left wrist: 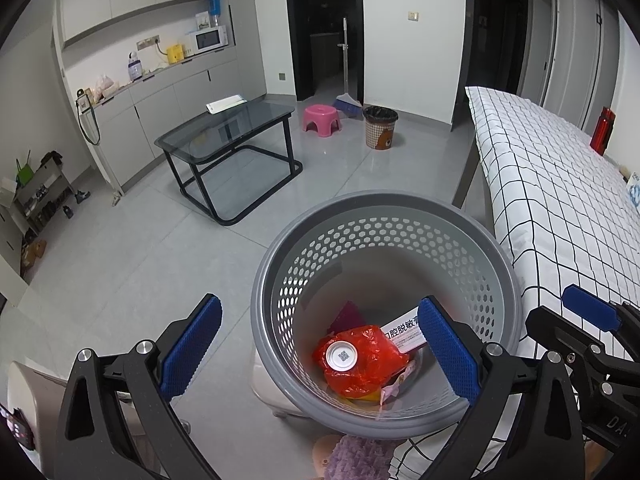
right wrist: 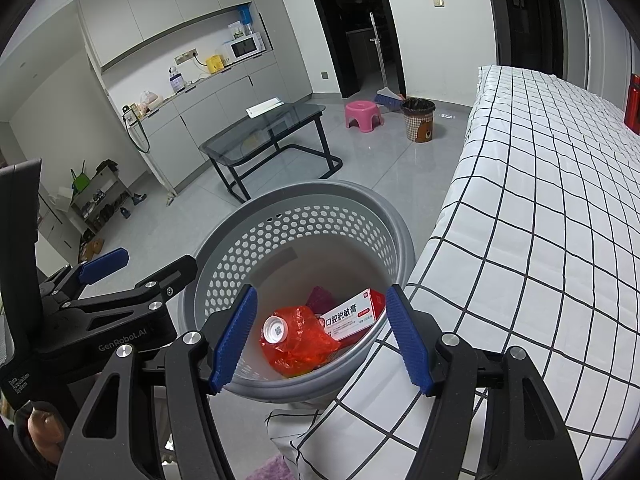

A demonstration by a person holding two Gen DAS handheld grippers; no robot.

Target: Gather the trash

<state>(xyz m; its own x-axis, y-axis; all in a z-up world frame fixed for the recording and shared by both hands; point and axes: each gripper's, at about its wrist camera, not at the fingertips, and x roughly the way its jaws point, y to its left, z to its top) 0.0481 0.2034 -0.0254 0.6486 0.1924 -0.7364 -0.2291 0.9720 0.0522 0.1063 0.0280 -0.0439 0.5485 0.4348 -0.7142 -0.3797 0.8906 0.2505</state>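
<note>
A grey perforated basket (left wrist: 384,216) stands on the floor beside the bed; it also shows in the right wrist view (right wrist: 320,196). Inside lie a red plastic bag (left wrist: 368,364) wrapped round a white-capped bottle (left wrist: 341,355), a red and white toothpaste box (right wrist: 352,314) and a purple wrapper (right wrist: 320,298). My left gripper (left wrist: 320,352) is open and empty above the basket's near side. My right gripper (right wrist: 320,336) is open and empty above the basket's near rim. Each gripper shows at the edge of the other's view.
A bed with a white checked cover (right wrist: 540,200) runs along the right. A glass coffee table (left wrist: 228,132), a pink stool (left wrist: 320,116) and a patterned waste bin (left wrist: 380,126) stand farther off on the grey floor. Cabinets line the left wall.
</note>
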